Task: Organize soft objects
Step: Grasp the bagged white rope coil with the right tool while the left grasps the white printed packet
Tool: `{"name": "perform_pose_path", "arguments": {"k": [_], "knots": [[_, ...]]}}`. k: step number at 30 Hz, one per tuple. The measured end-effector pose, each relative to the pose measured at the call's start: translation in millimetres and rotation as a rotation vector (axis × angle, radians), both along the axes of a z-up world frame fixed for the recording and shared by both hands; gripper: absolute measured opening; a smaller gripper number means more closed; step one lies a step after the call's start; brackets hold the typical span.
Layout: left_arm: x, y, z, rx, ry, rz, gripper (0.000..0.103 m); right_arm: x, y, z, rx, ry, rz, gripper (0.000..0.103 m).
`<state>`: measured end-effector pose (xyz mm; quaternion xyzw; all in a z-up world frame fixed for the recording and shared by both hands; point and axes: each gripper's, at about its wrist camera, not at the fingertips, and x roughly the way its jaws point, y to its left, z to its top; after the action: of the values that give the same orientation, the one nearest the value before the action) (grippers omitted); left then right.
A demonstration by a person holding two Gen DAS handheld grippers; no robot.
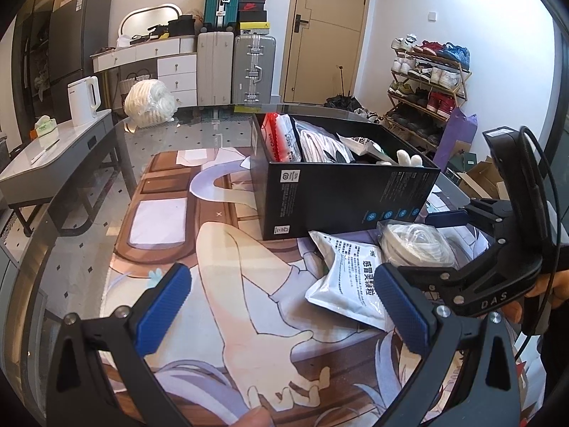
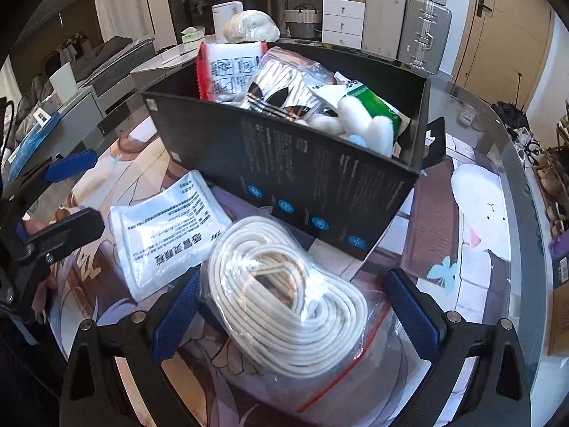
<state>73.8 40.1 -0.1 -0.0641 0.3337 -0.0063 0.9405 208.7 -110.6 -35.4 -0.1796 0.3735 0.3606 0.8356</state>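
A glass table (image 1: 89, 235) is covered in its middle by a printed mat (image 1: 220, 284), and on this mat a black box (image 1: 341, 195) is set, open at the top. The box is seen filled with soft packets: a red-edged white pack (image 2: 231, 67) stands at its far end, a clear bag with black leaf marks (image 2: 281, 92) leans beside it, a green and white packet (image 2: 377, 103) lies toward the near corner, and a white plush piece (image 2: 370, 128) pokes up over the rim. Just in front of the box, on the mat, a bagged coil of white cord (image 2: 288, 306) is found, with a flat white sachet (image 2: 167, 231) touching it on one side. The right gripper (image 2: 295, 316) is spread wide around the cord bag, its blue pads on either side and not pressed in. The left gripper (image 1: 284, 306) is held wide apart too, with nothing between its fingers, near the sachet's edge.
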Motion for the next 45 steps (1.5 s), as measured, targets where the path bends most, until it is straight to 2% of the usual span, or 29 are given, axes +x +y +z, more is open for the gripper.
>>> {"name": "perform_pose_path", "arguments": {"k": [2,6,12,14,18,23,30,35,38,41,43,45], "knots": [[0.0,-0.3,0.0,0.003,0.0,-0.001,0.103,-5.6,-3.6,0.1,0.007,-0.006,0.003,0.093],[0.3,-2.4,-0.5,0.015,0.002,-0.005,0.103,-19.2,-10.4,1.0,0.023,-0.021,0.002,0.072],[2.0,-5.4,-1.9,0.03,0.01,-0.009,0.103,-37.5,-19.5,-0.4,0.064,-0.038,-0.043,0.052],[2.5,-6.4,-2.2,0.034,0.016,-0.009,0.103,-42.7,-22.9,-0.9,0.079,-0.044,-0.06,0.049],[5.6,-12.4,-3.3,0.059,0.038,-0.02,0.103,-46.0,-32.3,-1.0,0.132,-0.021,-0.084,0.049],[11.8,-28.9,-3.0,0.136,0.067,-0.06,0.103,-47.4,-37.9,0.8,0.142,-0.018,-0.093,0.048],[36.1,-44.6,-6.0,0.158,0.146,-0.113,0.102,-46.1,-54.6,7.3,0.182,-0.015,-0.111,0.048],[47.1,-63.2,-13.2,0.228,0.201,-0.163,0.095,-44.1,-64.2,11.9,0.204,-0.012,-0.124,0.048],[48.3,-67.6,-13.6,0.245,0.201,-0.176,0.093,-44.1,-67.7,13.2,0.214,-0.007,-0.129,0.048],[47.8,-65.9,-13.4,0.204,0.199,-0.2,0.083,-44.7,-67.2,13.7,0.219,-0.001,-0.124,0.048],[47.7,-63.9,-14.2,0.175,0.196,-0.214,0.07,-46.9,-66.4,15.0,0.222,0.0,-0.113,0.048],[46.0,-62.5,-14.1,0.156,0.189,-0.224,0.062,-49.4,-64.8,16.5,0.224,-0.001,-0.101,0.048]]}}
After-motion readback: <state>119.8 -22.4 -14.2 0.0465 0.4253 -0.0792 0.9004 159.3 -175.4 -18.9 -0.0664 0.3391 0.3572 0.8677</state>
